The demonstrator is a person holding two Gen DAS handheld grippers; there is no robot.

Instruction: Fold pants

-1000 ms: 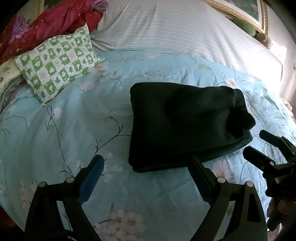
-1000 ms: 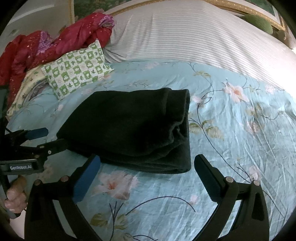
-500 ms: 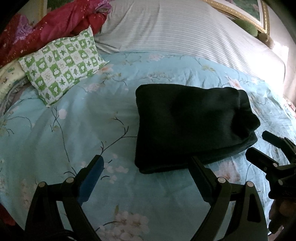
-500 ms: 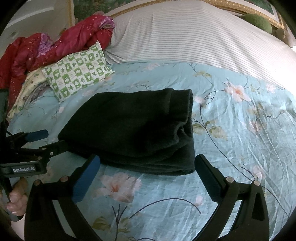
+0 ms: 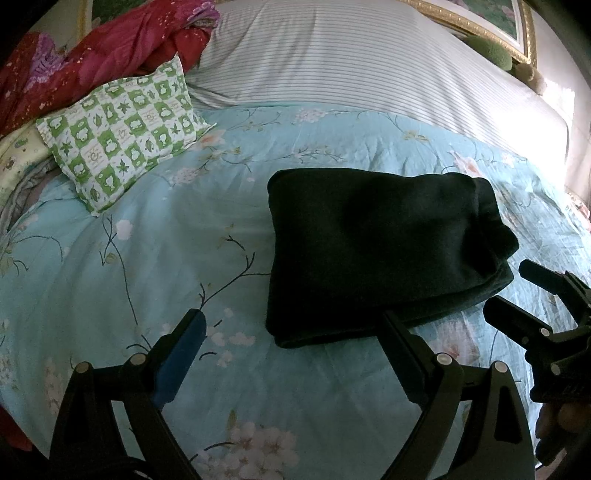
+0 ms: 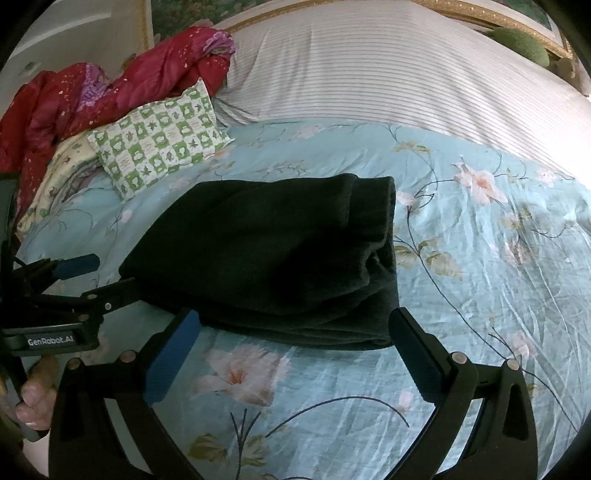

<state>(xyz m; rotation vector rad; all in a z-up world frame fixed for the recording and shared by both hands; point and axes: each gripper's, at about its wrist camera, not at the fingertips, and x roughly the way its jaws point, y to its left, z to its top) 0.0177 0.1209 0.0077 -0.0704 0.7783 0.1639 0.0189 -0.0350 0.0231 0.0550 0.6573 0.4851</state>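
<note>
The dark pants (image 5: 376, 251) lie folded into a thick rectangle on the light blue floral bedspread (image 5: 147, 266); they also show in the right wrist view (image 6: 273, 254). My left gripper (image 5: 291, 332) is open and empty, just in front of the bundle's near left corner. My right gripper (image 6: 295, 328) is open and empty, at the bundle's near edge. Each gripper shows in the other's view: the right one (image 5: 517, 291) at the bundle's right, the left one (image 6: 107, 273) at its left.
A green and white checked pillow (image 5: 122, 129) lies at the back left, with red bedding (image 5: 92, 62) heaped behind it. A striped white cover (image 5: 369, 62) spans the back of the bed. A gilt picture frame (image 5: 480, 26) stands behind.
Both grippers have drawn back a little from the folded pants and stayed open. The bundle has not moved on the bed.
</note>
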